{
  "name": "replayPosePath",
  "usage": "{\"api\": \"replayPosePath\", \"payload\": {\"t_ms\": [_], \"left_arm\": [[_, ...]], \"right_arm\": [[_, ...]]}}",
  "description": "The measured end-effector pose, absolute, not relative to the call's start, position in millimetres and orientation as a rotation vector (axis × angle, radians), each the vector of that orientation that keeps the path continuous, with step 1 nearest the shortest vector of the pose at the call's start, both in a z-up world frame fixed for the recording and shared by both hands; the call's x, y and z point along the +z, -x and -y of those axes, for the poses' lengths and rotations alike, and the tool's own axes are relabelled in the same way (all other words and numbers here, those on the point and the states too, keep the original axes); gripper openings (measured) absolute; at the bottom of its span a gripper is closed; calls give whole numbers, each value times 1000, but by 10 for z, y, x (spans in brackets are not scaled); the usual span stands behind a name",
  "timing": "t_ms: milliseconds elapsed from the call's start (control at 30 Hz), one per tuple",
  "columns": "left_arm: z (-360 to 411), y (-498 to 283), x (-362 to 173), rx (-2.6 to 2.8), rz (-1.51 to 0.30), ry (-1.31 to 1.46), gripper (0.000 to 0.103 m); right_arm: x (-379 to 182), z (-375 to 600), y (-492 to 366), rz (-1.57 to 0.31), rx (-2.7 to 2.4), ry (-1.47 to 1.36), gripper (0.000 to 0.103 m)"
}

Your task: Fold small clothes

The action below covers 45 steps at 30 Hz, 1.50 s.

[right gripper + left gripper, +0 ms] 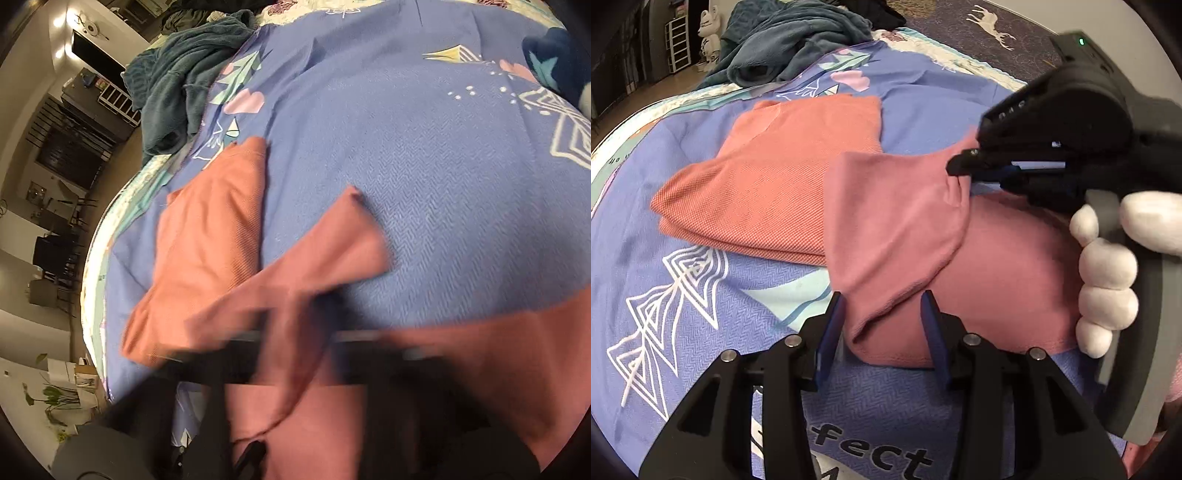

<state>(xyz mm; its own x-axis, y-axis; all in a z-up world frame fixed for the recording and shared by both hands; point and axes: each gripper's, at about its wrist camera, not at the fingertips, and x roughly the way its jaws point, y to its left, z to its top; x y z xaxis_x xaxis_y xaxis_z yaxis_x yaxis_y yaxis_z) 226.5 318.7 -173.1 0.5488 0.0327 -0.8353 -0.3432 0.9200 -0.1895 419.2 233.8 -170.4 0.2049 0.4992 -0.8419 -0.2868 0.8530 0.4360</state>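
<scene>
Blue patterned bedspread (923, 110) carries my work: a folded orange garment (768, 184) toward its far edge, the pink garment (997, 277) nearer. My right gripper (960, 166) is pinched shut on a raised pink flap; my left gripper (882, 332) stands half open, astride the garment's near folded edge, gripping nothing.

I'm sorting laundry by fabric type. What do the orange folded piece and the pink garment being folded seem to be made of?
The orange folded piece looks like a textured knit, perhaps pique or waffle cotton: a fine grid pattern shows across its matte surface. The pink garment looks like a smoother, softer jersey knit: no visible weave, and it drapes limply. The exact fibre of either cannot be told.
</scene>
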Motion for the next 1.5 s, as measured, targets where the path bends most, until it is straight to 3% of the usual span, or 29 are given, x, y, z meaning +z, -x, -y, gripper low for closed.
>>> {"api": "replayPosePath", "payload": {"t_ms": [133,333,533,867,967,1100,1167,1267,1400,1500], "left_arm": [[-3241,-2234,-1742,225,-968,389,49],[-3041,-2220,-1499,208,-906,282,49],[-2662,-2321,-1081,106,-825,204,50],[-1946,-2343,-1095,40,-858,25,54],[-1921,-2292,-1062,45,-853,30,61],[-1841,-2255,-1056,61,-845,-22,62],[-1831,-2245,-1054,72,-845,-30,62],[-1867,-2226,-1038,77,-848,-8,62],[-1870,-2202,-1042,82,-853,3,62],[-1852,-2222,-1055,91,-861,6,62]], "right_arm": [[-1383,-2006,-4108,-1126,656,-344,3],[-227,-1272,-3694,-830,728,-333,3],[254,-294,-3234,-664,585,-304,4],[71,1276,-2390,-558,285,-317,4],[-252,1704,-2246,-616,229,-393,4],[-668,1966,-2202,-729,199,-466,5],[-830,2022,-2205,-786,202,-513,13],[-950,2119,-2177,-844,214,-594,34],[-1014,2339,-2145,-870,221,-716,54],[-1094,2516,-2224,-887,252,-811,57]]}}
